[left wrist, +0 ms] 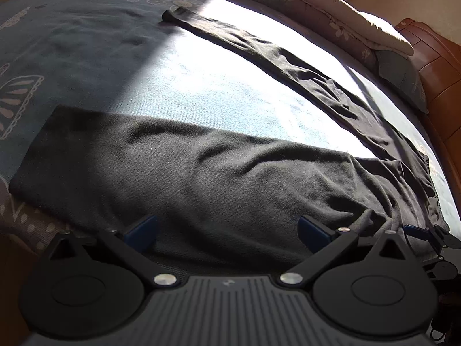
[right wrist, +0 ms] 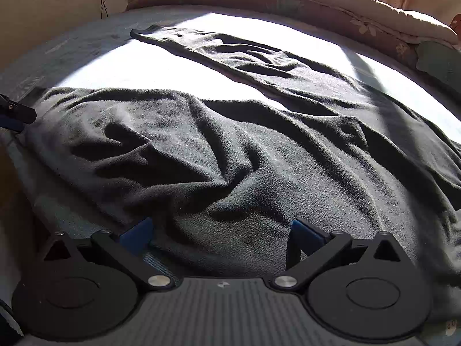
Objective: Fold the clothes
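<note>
Left wrist view, black garment [left wrist: 201, 173] spread on the blue bedsheet [left wrist: 216, 86], left gripper [left wrist: 227, 230] fingers spread wide over its near edge, right gripper [right wrist: 222, 233] likewise spread above wrinkled cloth.

bare sheet [left wrist: 201, 86] between trouser legs [left wrist: 201, 173] open; duvet [left wrist: 331, 5] blocks far edge.

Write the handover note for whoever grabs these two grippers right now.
Left gripper: open, holds nothing, at the near edge of the black garment.
Right gripper: open, holds nothing, fingers either side of the wrinkled cloth near the same edge.
Garment: spread on the blue bedsheet, partly in sunlight; one long sleeve stretches out toward the quilt at the far side.
Done: laid out, roughly flat; no fold made that I can see.
Left: smooth the wrinkles, bring the sleeve in, fold the body.
</note>
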Action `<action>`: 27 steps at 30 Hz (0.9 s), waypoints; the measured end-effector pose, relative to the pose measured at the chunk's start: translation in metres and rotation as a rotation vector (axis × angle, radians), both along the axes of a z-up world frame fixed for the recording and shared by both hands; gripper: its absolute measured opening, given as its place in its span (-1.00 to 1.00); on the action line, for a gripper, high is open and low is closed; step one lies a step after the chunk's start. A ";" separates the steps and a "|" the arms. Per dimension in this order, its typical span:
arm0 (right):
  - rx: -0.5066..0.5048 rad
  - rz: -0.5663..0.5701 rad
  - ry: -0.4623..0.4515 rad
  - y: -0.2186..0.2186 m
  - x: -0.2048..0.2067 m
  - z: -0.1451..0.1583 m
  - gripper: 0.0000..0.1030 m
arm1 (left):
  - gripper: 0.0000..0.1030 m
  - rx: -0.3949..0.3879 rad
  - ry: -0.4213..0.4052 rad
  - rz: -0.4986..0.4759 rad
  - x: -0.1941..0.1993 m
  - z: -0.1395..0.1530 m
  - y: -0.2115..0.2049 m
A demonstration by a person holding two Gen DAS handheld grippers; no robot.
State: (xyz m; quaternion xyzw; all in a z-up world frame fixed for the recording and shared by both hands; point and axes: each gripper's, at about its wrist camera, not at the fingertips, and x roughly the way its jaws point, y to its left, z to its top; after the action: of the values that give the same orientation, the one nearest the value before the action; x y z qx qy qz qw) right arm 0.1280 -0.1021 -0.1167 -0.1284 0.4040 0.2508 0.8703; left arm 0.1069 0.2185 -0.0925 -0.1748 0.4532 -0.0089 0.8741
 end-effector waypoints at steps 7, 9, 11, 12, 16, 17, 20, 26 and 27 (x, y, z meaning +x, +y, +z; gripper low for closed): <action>0.024 0.021 0.007 -0.008 -0.004 0.003 1.00 | 0.99 0.050 -0.050 -0.127 0.012 0.022 -0.045; 0.049 0.013 0.014 -0.015 -0.004 0.006 1.00 | 0.99 0.050 -0.061 -0.169 0.016 0.027 -0.061; 0.070 -0.005 0.006 -0.024 -0.004 0.010 1.00 | 0.99 0.059 -0.069 -0.202 0.019 0.031 -0.075; 0.079 -0.020 -0.006 -0.031 -0.004 0.013 1.00 | 0.99 0.063 -0.071 -0.217 0.020 0.032 -0.081; 0.104 -0.083 -0.033 -0.056 0.001 0.018 1.00 | 0.99 0.078 -0.073 -0.266 0.028 0.036 -0.106; 0.108 -0.104 -0.028 -0.063 0.003 0.016 1.00 | 0.99 0.083 -0.073 -0.275 0.030 0.036 -0.112; 0.120 -0.165 0.004 -0.083 0.007 0.009 1.00 | 0.99 0.085 -0.071 -0.309 0.034 0.037 -0.127; 0.120 -0.171 0.028 -0.099 0.000 0.002 1.00 | 0.99 0.081 -0.052 -0.387 0.039 0.033 -0.161; 0.121 -0.169 0.030 -0.101 -0.001 0.003 1.00 | 0.99 0.078 -0.049 -0.403 0.040 0.031 -0.167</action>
State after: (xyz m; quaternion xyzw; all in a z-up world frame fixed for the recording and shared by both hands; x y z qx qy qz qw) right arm 0.1270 -0.2029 -0.1139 -0.0370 0.4105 0.2023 0.8884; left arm 0.1465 0.0517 -0.0612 -0.0463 0.4576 -0.1701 0.8715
